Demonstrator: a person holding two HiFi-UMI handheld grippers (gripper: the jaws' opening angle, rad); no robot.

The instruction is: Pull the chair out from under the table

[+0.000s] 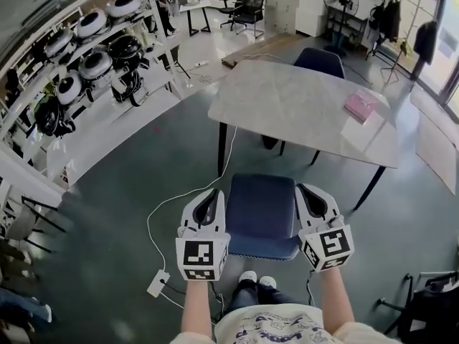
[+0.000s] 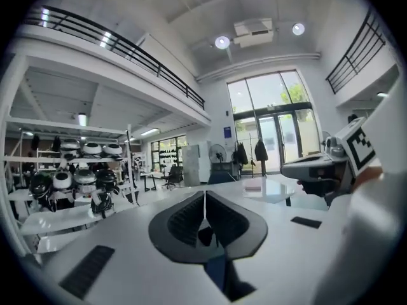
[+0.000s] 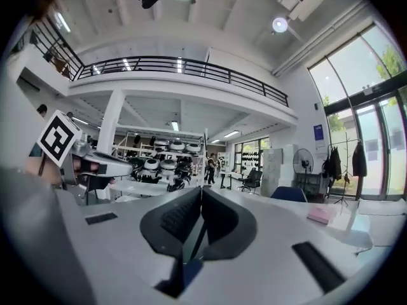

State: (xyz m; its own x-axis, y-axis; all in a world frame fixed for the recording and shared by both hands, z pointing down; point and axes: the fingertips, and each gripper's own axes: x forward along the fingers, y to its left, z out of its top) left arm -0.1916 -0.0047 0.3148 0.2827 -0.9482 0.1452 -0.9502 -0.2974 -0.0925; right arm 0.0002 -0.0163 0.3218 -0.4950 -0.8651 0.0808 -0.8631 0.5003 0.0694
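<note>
A blue chair [image 1: 262,213] stands in front of me, its seat out from under the grey table [image 1: 287,106]. My left gripper [image 1: 213,195] hovers over the seat's left edge and my right gripper [image 1: 307,192] over its right edge. Both point forward and hold nothing. In the left gripper view the left gripper [image 2: 205,210] has its jaws together, with the right gripper [image 2: 327,167] off to the side. In the right gripper view the right gripper [image 3: 200,203] is likewise shut, and the left gripper [image 3: 86,162] shows at the left.
A pink book [image 1: 361,106] lies on the table's right part. A second blue chair [image 1: 319,61] stands at the far side. Shelves of round white-and-black devices [image 1: 93,63] line the left. A white cable with a plug box [image 1: 158,283] lies on the floor by my feet [image 1: 257,279].
</note>
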